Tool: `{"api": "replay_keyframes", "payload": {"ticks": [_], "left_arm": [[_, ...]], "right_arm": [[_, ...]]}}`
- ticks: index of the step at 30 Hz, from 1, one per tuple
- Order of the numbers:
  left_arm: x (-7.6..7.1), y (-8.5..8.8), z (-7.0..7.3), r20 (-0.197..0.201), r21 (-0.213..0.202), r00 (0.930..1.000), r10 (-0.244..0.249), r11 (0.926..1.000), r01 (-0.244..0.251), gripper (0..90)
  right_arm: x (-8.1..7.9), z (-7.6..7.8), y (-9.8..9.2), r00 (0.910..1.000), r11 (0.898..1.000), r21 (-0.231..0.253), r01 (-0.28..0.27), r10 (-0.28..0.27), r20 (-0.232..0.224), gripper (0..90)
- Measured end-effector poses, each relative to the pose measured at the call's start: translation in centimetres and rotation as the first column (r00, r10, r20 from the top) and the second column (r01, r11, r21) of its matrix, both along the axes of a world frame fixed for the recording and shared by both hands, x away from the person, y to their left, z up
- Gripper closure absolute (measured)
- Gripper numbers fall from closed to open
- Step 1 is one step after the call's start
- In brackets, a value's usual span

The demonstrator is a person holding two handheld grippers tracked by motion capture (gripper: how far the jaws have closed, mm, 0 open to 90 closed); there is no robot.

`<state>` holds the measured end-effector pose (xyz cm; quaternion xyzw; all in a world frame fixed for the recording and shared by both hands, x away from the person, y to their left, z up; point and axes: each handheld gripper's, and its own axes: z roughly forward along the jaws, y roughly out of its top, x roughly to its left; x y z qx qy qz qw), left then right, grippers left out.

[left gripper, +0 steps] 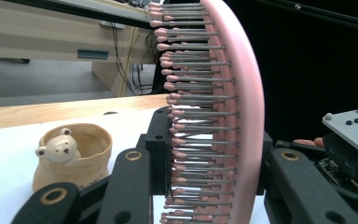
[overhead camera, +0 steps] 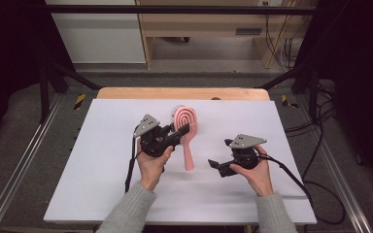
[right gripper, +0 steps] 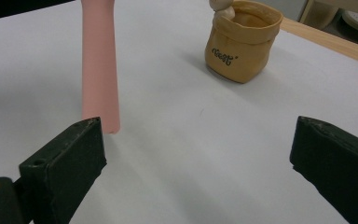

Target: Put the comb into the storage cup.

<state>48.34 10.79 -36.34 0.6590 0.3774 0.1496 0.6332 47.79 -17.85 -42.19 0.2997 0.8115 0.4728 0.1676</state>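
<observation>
- Gripping the pink hairbrush (overhead camera: 186,127) by its head, your left gripper (overhead camera: 178,133) has both jaws pinched across it, bristles (left gripper: 186,112) toward one jaw; the brush sits near the middle of the white table (overhead camera: 102,145), its handle (right gripper: 100,65) pointing to 6 o'clock.
- Your right gripper (overhead camera: 217,165) hovers at 3 o'clock of the handle, jaws spread wide around nothing.
- A tan bear pot (right gripper: 241,39) stands at 12 o'clock beyond the brush, apart from it.
</observation>
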Motion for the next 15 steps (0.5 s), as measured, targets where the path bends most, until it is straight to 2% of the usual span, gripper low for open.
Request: {"api": "replay_keyframes", "payload": {"ticks": [8, 15], "left_arm": [[0.4, 0.5, 0.4, 0.008, 0.007, 0.9999, 0.009, 0.9999, -0.01, 63.0], [0.7, 1.0, 0.9, 0.014, 0.011, 0.9997, 0.02, 0.9997, -0.02, 63.0]], "right_arm": [[0.1, -0.3, -1.0, 1.0, 1.0, 0.0, -0.007, 0.007, -0.006, 2.7], [0.1, -0.5, -1.9, 0.9999, 1.0, 0.026, 0.004, -0.004, -0.01, 2.5]]}}
